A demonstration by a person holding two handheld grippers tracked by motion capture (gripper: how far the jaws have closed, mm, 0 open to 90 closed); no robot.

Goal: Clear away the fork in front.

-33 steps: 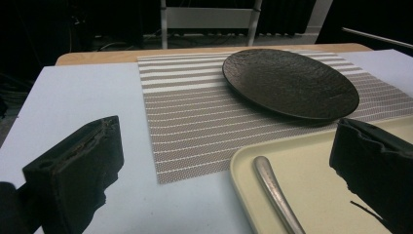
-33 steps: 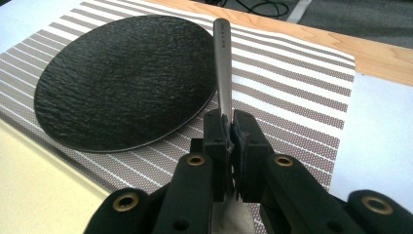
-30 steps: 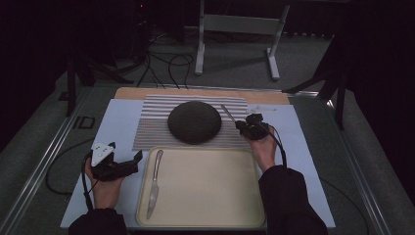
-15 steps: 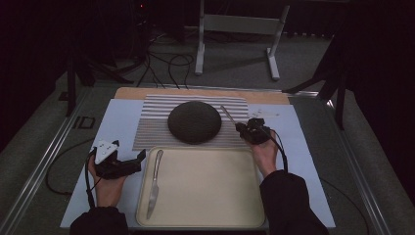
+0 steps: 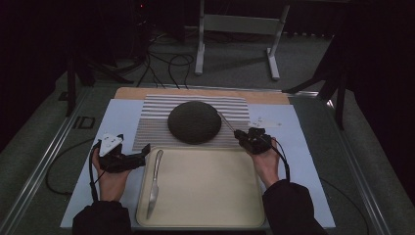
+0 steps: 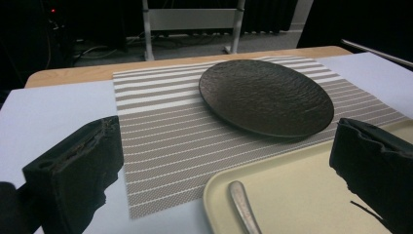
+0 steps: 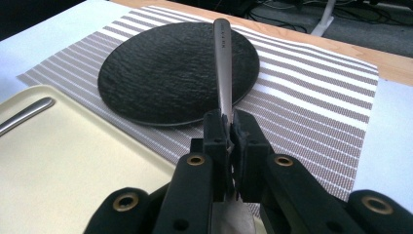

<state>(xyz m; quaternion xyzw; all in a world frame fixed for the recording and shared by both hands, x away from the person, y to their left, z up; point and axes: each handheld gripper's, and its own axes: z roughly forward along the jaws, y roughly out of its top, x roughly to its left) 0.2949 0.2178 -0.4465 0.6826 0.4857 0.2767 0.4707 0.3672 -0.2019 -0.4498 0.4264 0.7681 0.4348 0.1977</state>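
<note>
Now | counter (image 5: 303, 147): open room right of placemat (image 5: 147, 132) | tray (image 5: 205, 196): bare middle, knife (image 5: 153, 182) along its left edge | plate (image 5: 194, 121): centred on placemat | my right fingers (image 7: 228, 127) clamped on utensil handle (image 7: 222, 58), held over plate's right rim, likely to set beside it | my left fingers (image 6: 78, 165) apart, waiting near knife.

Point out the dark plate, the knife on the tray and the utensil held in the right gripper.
dark plate (image 5: 194, 121), high view, centre of its surface.
knife (image 5: 153, 182), high view, middle of its length.
utensil (image 7: 223, 63), right gripper view, its handle above the jaws.
</note>
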